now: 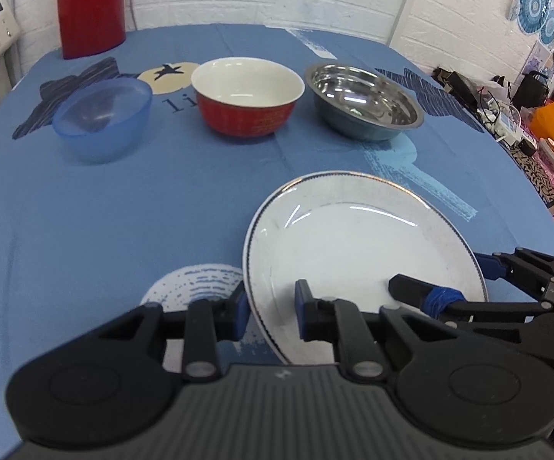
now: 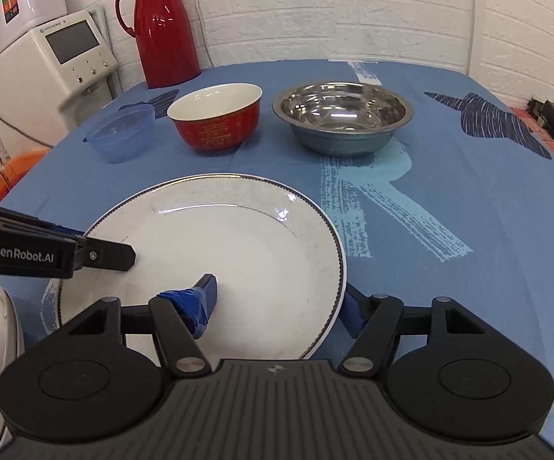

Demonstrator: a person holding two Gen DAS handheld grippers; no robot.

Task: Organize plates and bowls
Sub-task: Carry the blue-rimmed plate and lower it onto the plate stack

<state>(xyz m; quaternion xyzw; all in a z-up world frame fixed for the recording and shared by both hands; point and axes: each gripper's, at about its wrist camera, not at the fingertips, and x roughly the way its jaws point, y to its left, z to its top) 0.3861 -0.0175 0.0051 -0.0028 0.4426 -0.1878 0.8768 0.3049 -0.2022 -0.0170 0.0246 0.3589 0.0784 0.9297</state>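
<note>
A white plate (image 1: 357,245) with a thin dark rim line lies on the bench (image 1: 123,211), which is covered by a blue printed cloth. Both tools straddle its near edge. The left tool (image 1: 269,316) stands at the plate's 8 o'clock: one blue-padded finger sits outside the rim over the cloth, the other above the plate's inner surface, with a clear gap between them — the rim passes through that gap, and the fingers do not look pressed on it. The right tool (image 2: 281,303) stands at the plate's 4 o'clock in the same way: its tape-wrapped finger reaches over the plate's well, its other finger lies outside the rim near the cloth. Its jaws are spread wide and hold nothing; whether either finger touches the plate cannot be told.

Beyond the plate, toward 12 o'clock, three bowls stand in a row, each apart from the next. In the right wrist view they run from 10 o'clock to 1 o'clock: a small clear blue bowl (image 2: 121,132), a red bowl (image 2: 215,120) with a white inside and gold characters, and a steel bowl (image 2: 342,115). All three are upright and empty.

A red jug (image 2: 165,27) stands at the bench's far edge against a white brick wall — beside it, off the bench, is a white appliance (image 2: 46,69) with a screen.
</note>
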